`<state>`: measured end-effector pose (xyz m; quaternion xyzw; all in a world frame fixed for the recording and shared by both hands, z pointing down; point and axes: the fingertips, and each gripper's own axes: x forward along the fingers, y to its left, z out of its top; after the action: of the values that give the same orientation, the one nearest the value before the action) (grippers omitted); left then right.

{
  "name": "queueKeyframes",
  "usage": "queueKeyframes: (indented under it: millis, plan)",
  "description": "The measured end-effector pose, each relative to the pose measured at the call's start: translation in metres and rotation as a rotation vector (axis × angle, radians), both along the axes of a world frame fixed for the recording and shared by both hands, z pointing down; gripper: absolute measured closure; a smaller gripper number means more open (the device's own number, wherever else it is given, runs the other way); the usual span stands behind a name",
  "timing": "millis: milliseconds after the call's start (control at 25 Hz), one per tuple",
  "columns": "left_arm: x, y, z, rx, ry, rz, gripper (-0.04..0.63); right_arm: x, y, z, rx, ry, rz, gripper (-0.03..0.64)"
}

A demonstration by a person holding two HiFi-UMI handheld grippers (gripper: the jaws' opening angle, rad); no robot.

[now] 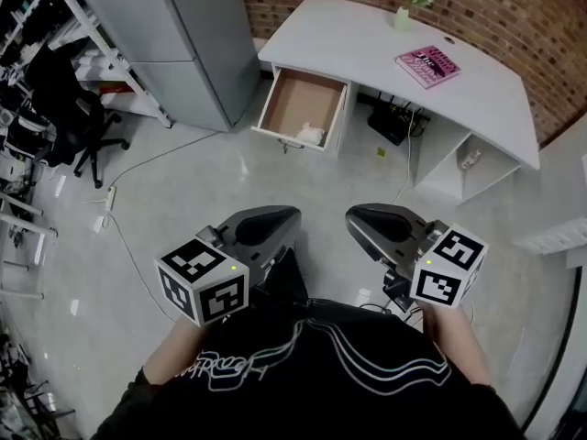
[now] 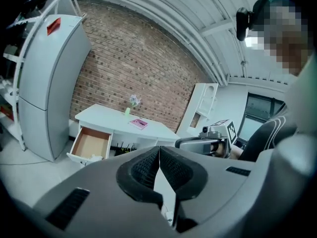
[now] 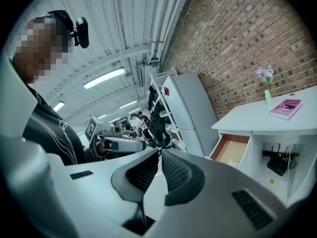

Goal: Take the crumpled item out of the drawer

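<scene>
A white crumpled item (image 1: pixel 310 136) lies at the front of the open drawer (image 1: pixel 277 94) of a white desk (image 1: pixel 367 39), far ahead of me. My left gripper (image 1: pixel 292 215) and right gripper (image 1: pixel 350 218) are held close to my body, side by side, tips facing each other. Both have their jaws pressed together with nothing between them. In the left gripper view my left gripper (image 2: pixel 159 150) is shut, and the open drawer (image 2: pixel 90 144) appears at the left. My right gripper (image 3: pixel 160 155) is shut too, with the drawer (image 3: pixel 230 148) at the right.
A pink book (image 1: pixel 427 66) and a small vase of flowers (image 1: pixel 404 9) sit on the desk. A grey cabinet (image 1: pixel 183 35) stands left of the drawer. A router (image 1: pixel 393 120) sits under the desk. An office chair (image 1: pixel 78 122) and a cable (image 1: pixel 156 159) lie on the floor to the left.
</scene>
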<state>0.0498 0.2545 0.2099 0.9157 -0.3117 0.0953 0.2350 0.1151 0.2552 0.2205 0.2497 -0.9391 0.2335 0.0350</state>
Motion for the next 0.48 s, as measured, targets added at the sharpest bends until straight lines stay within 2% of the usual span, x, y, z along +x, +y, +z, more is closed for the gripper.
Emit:
queueKeyframes:
  millis: [240,480]
  plan:
    - [-0.024,-0.077,0.024,-0.049,0.016,0.006,0.572,-0.024,-0.075,0.023,-0.046,0.016,0.004,0.563]
    - [-0.055,-0.184,0.051,-0.127,0.029,0.022,0.572,-0.053,-0.179,0.046,-0.104,0.033,0.031,0.563]
